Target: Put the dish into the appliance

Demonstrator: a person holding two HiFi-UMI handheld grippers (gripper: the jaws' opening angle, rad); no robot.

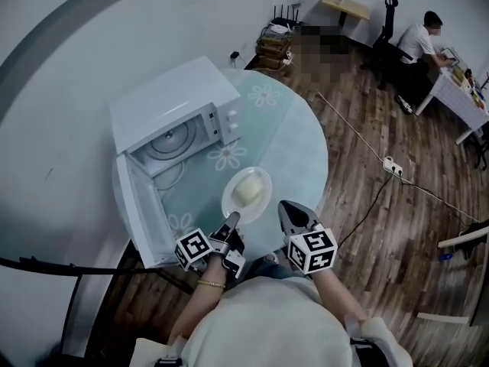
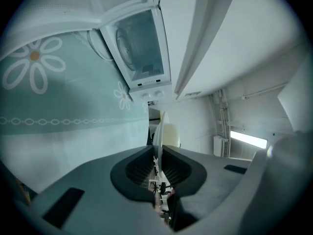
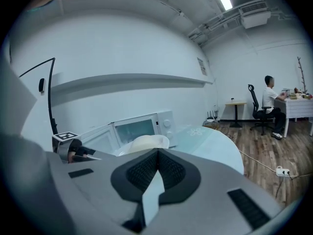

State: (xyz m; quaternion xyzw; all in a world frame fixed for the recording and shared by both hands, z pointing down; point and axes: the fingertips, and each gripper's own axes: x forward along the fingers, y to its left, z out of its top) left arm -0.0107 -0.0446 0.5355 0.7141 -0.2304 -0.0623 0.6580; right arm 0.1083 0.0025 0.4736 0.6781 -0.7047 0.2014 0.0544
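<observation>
A white plate (image 1: 246, 192) with a pale lump of food on it sits over the round glass table (image 1: 298, 136), just in front of the white microwave (image 1: 172, 102). The microwave's door (image 1: 145, 212) hangs wide open toward me, and its glass turntable (image 1: 172, 140) shows inside. My left gripper (image 1: 233, 219) is shut on the plate's near rim. In the left gripper view the plate (image 2: 160, 131) stands edge-on between the jaws of the left gripper (image 2: 157, 148). My right gripper (image 1: 284, 207) hovers just right of the plate, shut with nothing in it; the right gripper (image 3: 157, 153) looks over the plate (image 3: 144, 143) toward the microwave (image 3: 142, 129).
The table's rim curves close to my body. A white power strip (image 1: 393, 167) with its cable lies on the wooden floor at right. A person (image 1: 420, 40) sits at a desk far back right. A black metal frame (image 1: 76, 270) stands at lower left.
</observation>
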